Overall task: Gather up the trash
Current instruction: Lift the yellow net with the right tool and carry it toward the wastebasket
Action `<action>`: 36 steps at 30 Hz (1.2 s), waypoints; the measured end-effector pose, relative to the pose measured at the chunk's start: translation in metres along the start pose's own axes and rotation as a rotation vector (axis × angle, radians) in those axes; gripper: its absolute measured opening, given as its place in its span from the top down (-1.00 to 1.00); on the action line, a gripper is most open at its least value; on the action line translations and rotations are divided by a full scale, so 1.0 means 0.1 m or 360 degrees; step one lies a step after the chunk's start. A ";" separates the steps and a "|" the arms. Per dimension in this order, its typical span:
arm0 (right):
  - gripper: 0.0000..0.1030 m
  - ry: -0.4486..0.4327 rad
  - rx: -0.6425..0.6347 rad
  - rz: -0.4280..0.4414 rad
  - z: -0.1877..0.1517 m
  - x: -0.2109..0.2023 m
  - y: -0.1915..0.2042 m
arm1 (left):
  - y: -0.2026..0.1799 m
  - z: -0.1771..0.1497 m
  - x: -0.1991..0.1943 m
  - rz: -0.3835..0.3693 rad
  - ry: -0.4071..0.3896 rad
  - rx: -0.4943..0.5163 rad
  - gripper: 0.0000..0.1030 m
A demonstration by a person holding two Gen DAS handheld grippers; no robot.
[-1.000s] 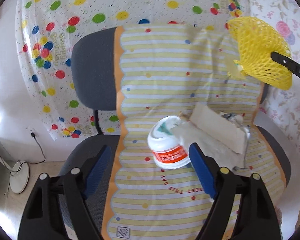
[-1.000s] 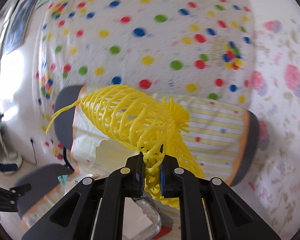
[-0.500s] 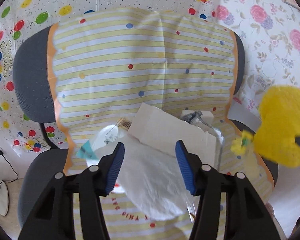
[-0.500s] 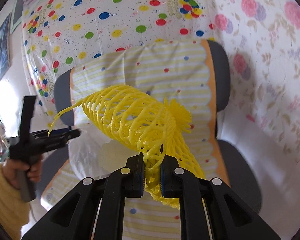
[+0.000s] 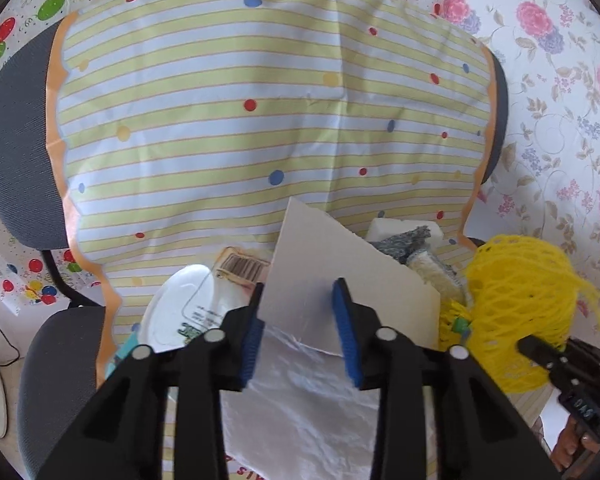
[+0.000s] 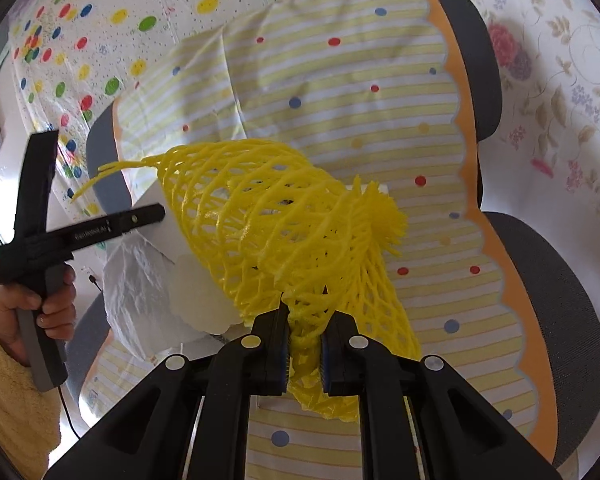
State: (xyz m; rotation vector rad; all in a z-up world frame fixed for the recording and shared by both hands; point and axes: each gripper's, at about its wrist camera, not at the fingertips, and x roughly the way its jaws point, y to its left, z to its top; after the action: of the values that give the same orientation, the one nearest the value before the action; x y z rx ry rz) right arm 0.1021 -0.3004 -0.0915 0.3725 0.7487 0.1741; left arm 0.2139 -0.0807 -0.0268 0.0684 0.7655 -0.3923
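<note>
R gripper [image 6: 304,354] pinches the yellow plastic mesh net [image 6: 292,216] tight. L gripper [image 5: 300,332] fingers, just been closing, sit narrow around the flat white card sheet [image 5: 340,276] w/ crinkled white plastic bag [image 5: 300,392] below; contact unclear.

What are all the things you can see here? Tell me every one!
Chair: one, grey, holding everything.
Striped cover: one, yellow and white with coloured dots, draped over the chair.
White card: one, white, on the seat, between the left gripper's jaws.
Plastic bag: one, whitish, crumpled under the card.
Cup: one, white, lying left of the card.
Net bag: one, yellow mesh, held by the right gripper.
Wall sheets: one spotted, one flowered, behind the chair.
Left gripper: black, blue pads, jaws just been closing around the card.
Right gripper: black, shut on the net bag.
Hand: one, yellow sleeve.
</note>
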 end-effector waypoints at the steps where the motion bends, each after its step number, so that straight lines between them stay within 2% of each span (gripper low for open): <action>1: 0.77 0.0003 -0.0001 -0.0004 -0.01 0.01 0.00 | -0.03 0.00 -0.02 -0.0014 -0.0020 0.0006 0.61; 3: 0.77 -0.0012 0.0001 -0.0019 -0.02 -0.02 -0.02 | -0.09 -0.01 -0.14 -0.0083 -0.0070 0.0013 0.95; 4: 0.77 -0.0025 0.0004 -0.0023 0.00 -0.05 -0.02 | -0.12 -0.01 -0.19 -0.0117 -0.0089 0.0021 0.99; 9: 0.77 -0.0149 0.0018 -0.0074 0.11 -0.33 -0.04 | -0.37 -0.03 -0.64 -0.0230 -0.0255 0.0080 1.00; 15: 0.77 -0.0329 0.0057 -0.0182 0.18 -0.95 -0.09 | -0.64 -0.14 -1.34 -0.0224 -0.0514 0.0094 1.00; 21: 0.76 -0.0371 0.0051 -0.0290 -0.06 -1.56 -0.11 | -0.93 -0.46 -1.86 -0.0207 -0.0689 0.0111 1.00; 26: 0.76 -0.0309 0.0103 -0.0356 -0.45 -1.95 -0.18 | -1.13 -0.96 -1.99 -0.0261 -0.0671 0.0090 1.00; 33: 0.75 -0.0164 0.0274 -0.0541 -1.25 -2.29 -0.42 | -1.52 -1.65 -1.73 -0.0500 -0.0465 0.0122 1.00; 36: 0.71 -0.0091 0.0373 -0.0631 -1.61 -2.34 -0.57 | -1.70 -1.87 -1.67 -0.0554 -0.0435 0.0172 1.00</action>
State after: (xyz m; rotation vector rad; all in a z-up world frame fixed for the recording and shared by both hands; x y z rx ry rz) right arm -0.1771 -0.3766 -0.0740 0.4412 0.7738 -0.2990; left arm -0.0812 -0.1464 -0.0334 -0.0183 0.4837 -0.7582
